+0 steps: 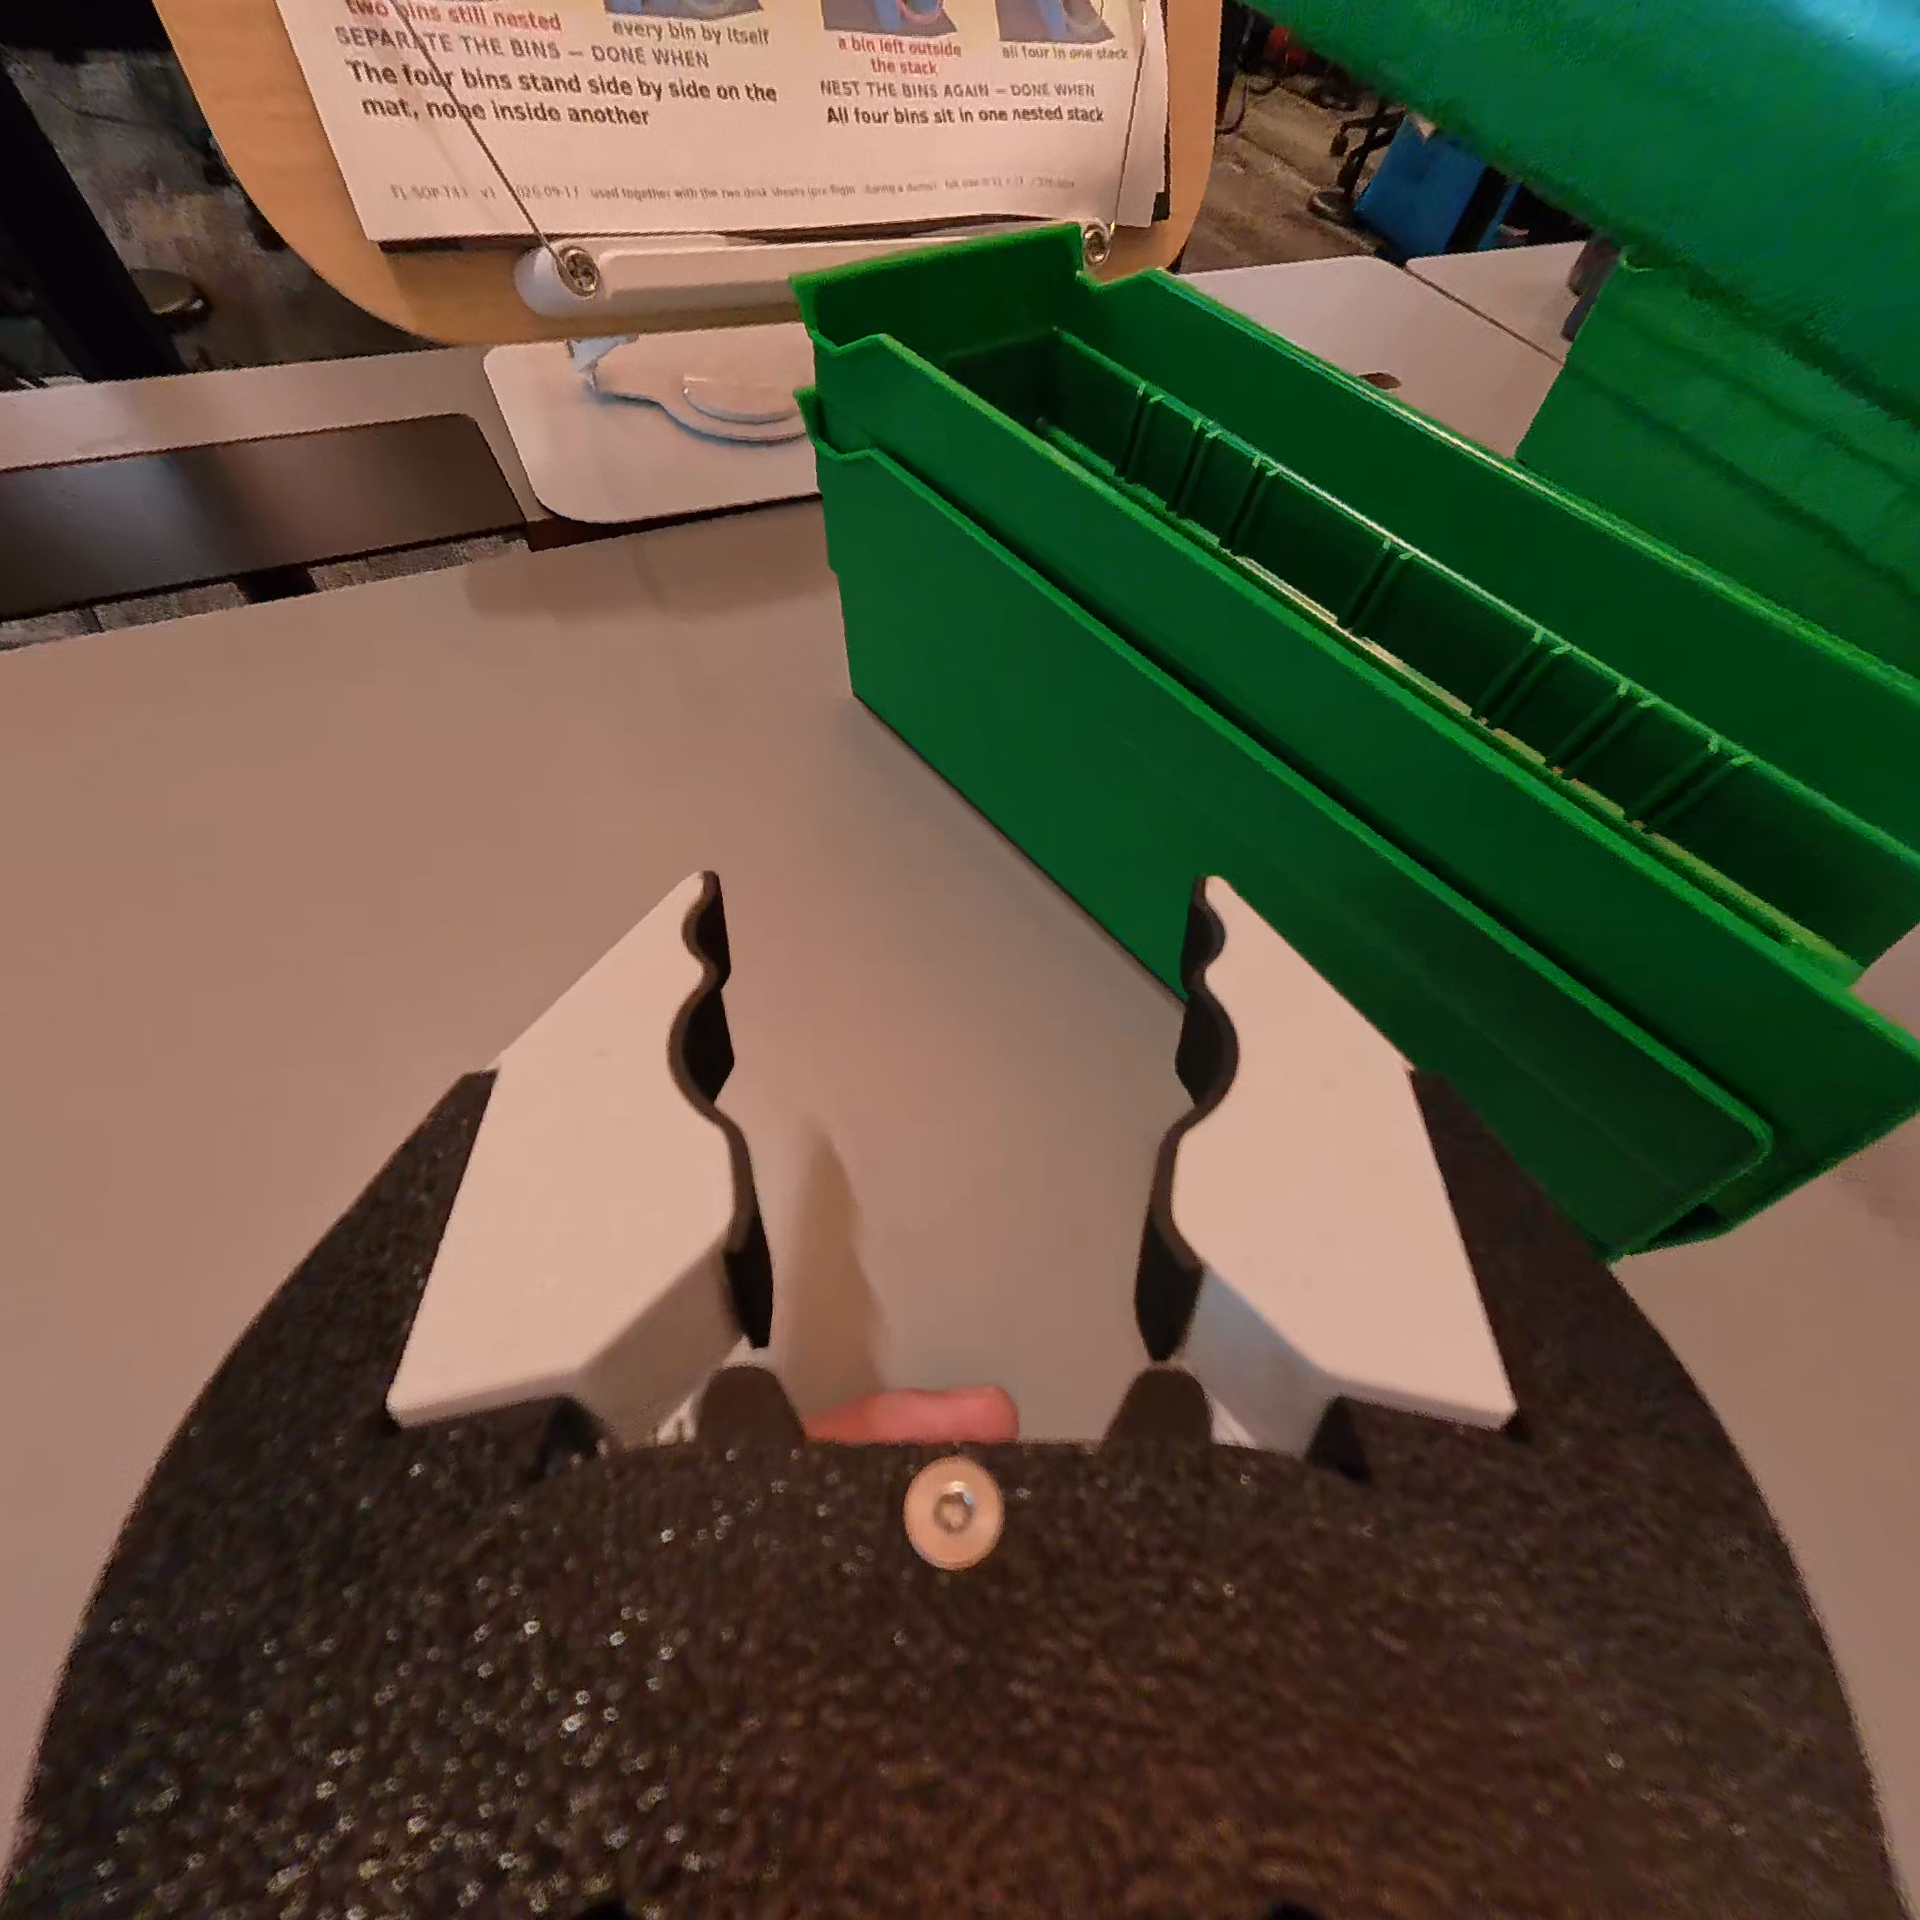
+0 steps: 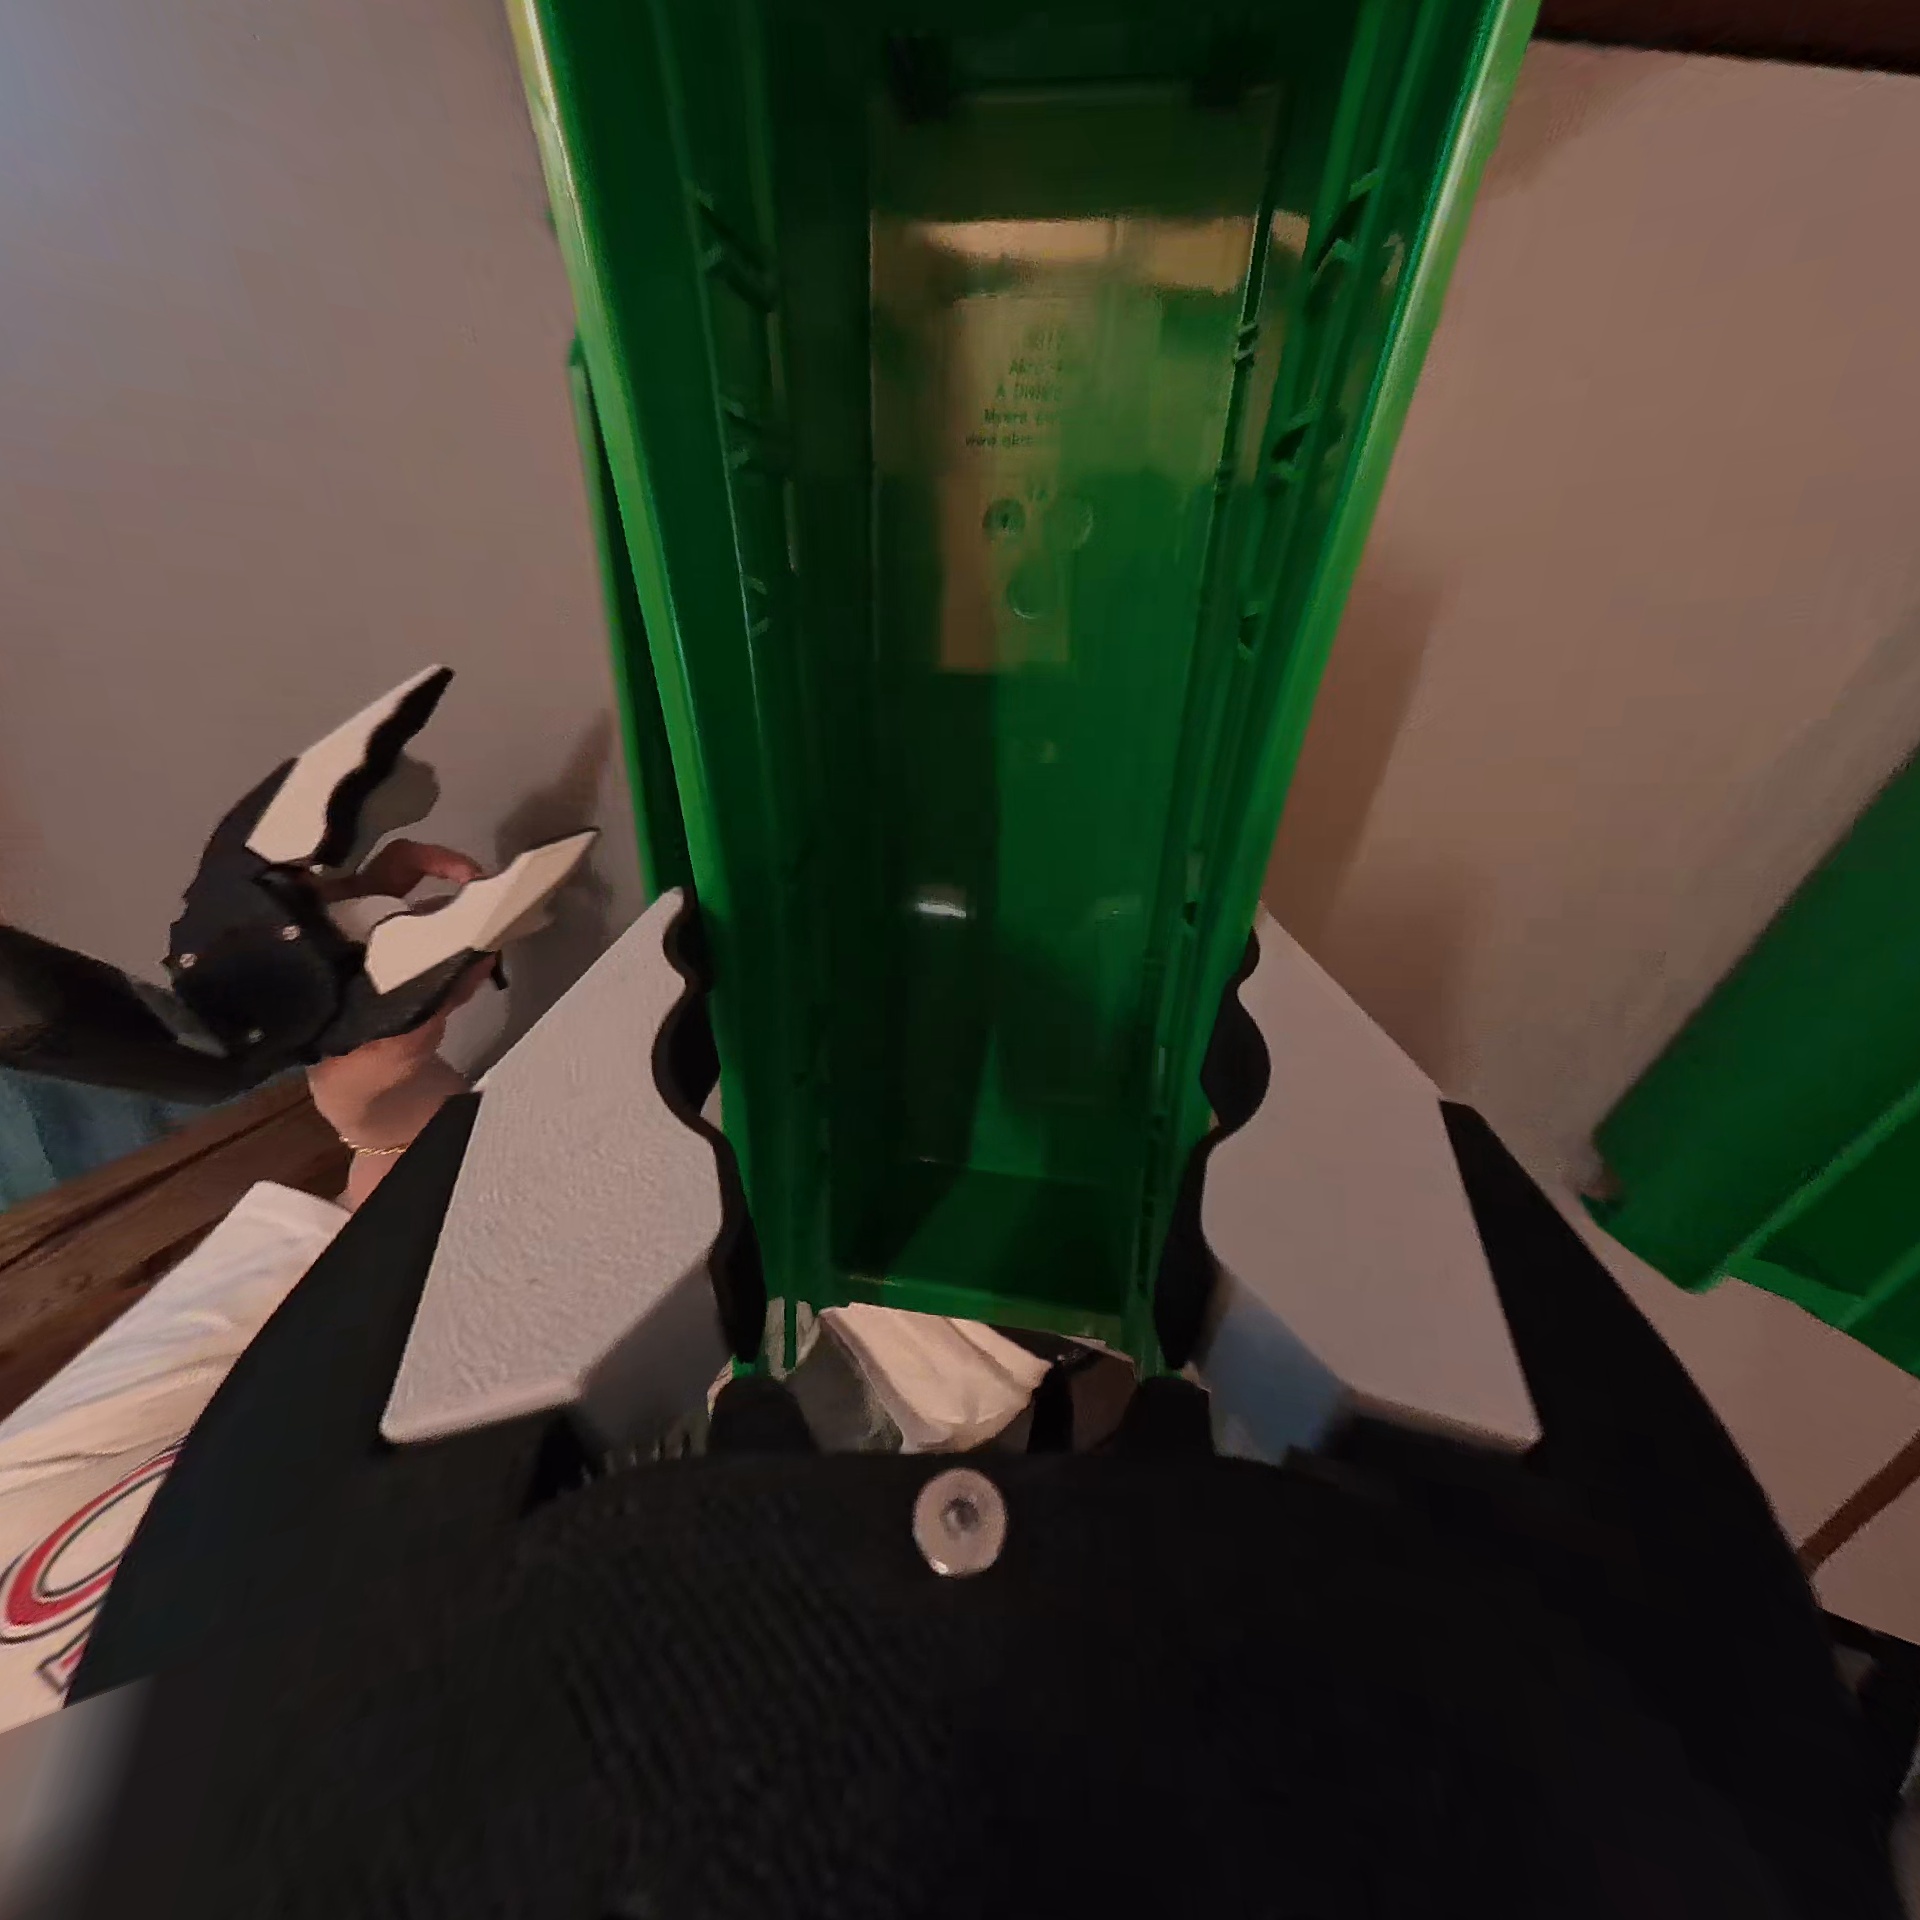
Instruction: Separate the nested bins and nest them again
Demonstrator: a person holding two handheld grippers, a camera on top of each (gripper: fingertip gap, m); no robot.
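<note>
Held bin: a long green bin point(image 2: 997, 644) runs from 6 o'clock up to 12 o'clock in the right wrist view, open side to the camera; its inner floor and ribbed side walls show; its near end sits between the fingers of the right gripper point(image 2: 961, 1091)
Right gripper: clenched on the held bin, one finger against each long outer wall; the picture is smeared with motion
Nested stack: green bins point(image 1: 1195, 727) sit one inside another on the grey table point(image 1: 364, 883), reaching from 12 o'clock toward 3 o'clock in the left wrist view; at least two stepped rims show, the exact count I cannot tell
Blurred bin: a smeared green shape point(image 1: 1662, 156) fills the 1 to 2 o'clock corner of the left wrist view, above the stack
Fourth green piece: another bin point(image 2: 1787, 1091) lies at 3 o'clock in the right wrist view, apart from the held one
Left gripper point(image 1: 956, 1122): released, fingers spread wide with only table between them; just beside the stack's near wall, not touching
Background: a printed sheet point(image 1: 727, 104) on a wooden stand at 12 o'clock
</note>
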